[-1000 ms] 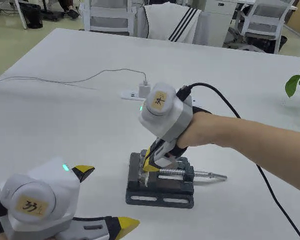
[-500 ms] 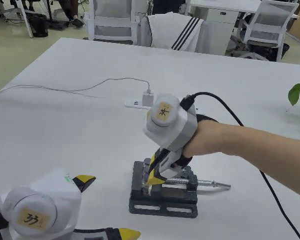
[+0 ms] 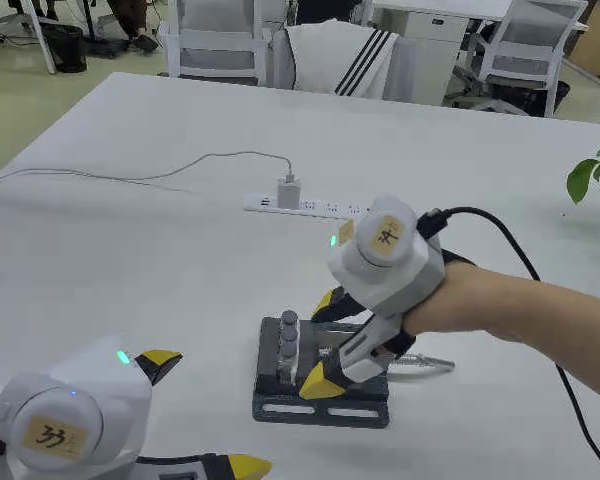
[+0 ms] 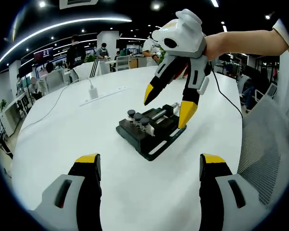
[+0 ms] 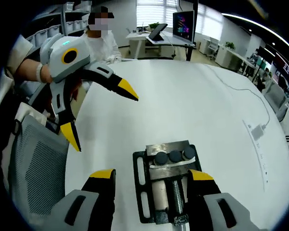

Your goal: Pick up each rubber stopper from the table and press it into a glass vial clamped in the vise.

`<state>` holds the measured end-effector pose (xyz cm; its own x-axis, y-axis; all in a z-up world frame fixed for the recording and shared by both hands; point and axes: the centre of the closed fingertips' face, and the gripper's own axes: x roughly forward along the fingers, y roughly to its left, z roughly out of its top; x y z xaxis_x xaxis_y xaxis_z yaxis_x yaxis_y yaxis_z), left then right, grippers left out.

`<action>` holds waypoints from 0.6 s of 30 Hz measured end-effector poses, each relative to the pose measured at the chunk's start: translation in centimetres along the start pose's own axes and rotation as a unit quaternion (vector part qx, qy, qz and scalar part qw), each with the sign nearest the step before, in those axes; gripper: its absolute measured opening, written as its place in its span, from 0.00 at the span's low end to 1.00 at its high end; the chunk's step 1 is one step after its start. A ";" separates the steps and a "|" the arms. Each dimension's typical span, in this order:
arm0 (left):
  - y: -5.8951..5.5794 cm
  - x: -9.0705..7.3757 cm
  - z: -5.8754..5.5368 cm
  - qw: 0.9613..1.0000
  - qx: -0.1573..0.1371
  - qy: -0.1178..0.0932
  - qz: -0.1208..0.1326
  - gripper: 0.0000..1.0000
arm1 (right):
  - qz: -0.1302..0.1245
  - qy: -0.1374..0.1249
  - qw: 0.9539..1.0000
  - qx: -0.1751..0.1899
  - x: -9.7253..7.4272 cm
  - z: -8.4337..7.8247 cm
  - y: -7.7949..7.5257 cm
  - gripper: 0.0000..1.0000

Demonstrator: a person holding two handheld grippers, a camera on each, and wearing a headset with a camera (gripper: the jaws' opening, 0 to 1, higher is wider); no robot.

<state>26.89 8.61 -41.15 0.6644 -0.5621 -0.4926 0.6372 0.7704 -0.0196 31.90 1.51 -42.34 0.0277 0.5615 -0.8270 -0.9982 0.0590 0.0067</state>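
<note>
In the lower centre of the head view, three glass vials (image 3: 288, 350) capped with dark stoppers (image 5: 174, 156) stand clamped in the black vise (image 3: 325, 410), with the right gripper (image 3: 320, 342) open and empty just above it and the left gripper (image 3: 202, 412) open and empty at lower left.

Big white table (image 3: 100, 230) is sitting in an open office, with mesh chairs (image 3: 525, 45) lining up behind it, ceiling light strips (image 4: 62, 24) glowing overhead, and a leafy plant (image 3: 598, 170) peeking in.
</note>
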 end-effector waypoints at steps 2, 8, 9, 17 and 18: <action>0.1 0.0 -0.1 1.000 0.000 0.002 0.001 0.83 | -0.007 -0.007 1.000 0.009 -0.1 -0.5 0.1 0.67; 0.5 -0.1 -0.1 1.000 -0.001 0.001 0.005 0.83 | -0.025 -0.036 0.999 0.033 -0.7 -1.8 0.4 0.83; 0.5 -0.2 -0.1 1.000 -0.002 0.001 0.005 0.83 | -0.029 -0.044 0.998 0.036 -0.8 -1.8 0.4 0.85; 0.9 -0.6 -0.5 1.000 -0.006 0.002 0.011 0.83 | -0.049 -0.091 0.992 0.076 -2.5 -3.2 1.0 0.99; 0.9 -0.6 -0.5 1.000 -0.006 0.002 0.012 0.83 | -0.052 -0.092 0.991 0.076 -2.6 -3.5 1.2 0.99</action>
<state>26.84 9.82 -41.31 0.6779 -0.5427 -0.4958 0.6170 0.7868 -0.0176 30.49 -2.81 -42.14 0.1525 0.6867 -0.7108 -0.9704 0.2405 0.0241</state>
